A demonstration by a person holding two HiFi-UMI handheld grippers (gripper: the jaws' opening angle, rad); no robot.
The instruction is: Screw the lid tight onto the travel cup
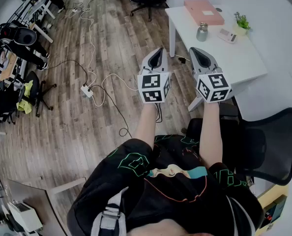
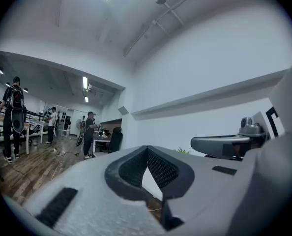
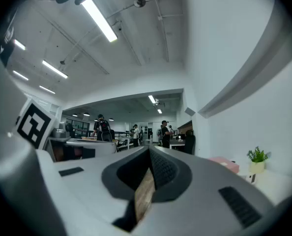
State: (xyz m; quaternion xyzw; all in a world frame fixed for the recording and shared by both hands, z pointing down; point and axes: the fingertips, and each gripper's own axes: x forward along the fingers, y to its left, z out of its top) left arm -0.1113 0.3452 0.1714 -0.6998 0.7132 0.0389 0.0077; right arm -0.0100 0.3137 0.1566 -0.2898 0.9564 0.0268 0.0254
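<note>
Both tools are up and level in front of the person: the left hand-held gripper (image 1: 157, 54) has its jaws pressed together with nothing between them, and its own view shows only a sliver of floor and wall through the slot below the closed tips. It's the same story on the right hand-held gripper (image 1: 198, 54), tips together and empty. The task's thing, a small grey metal travel cup (image 1: 202, 33), stands upright on the white desk (image 1: 244, 58), ahead of both tools and well apart from them, nearer the right one. A darker lid (image 1: 203, 25) seems to sit on top of it, though it's too small here to tell how far it is threaded on. Behind the cup lies a flat pink box (image 1: 203, 11), with a little potted plant (image 1: 242, 21) off to the side. By my reading no step has started. That cup looks rigid and light, probably smooth and slippery, and tall enough to tip when twisted. I'd clamp one tool around the lower body to brace it, and pinch the lid across its rim with the other for the turn.
</note>
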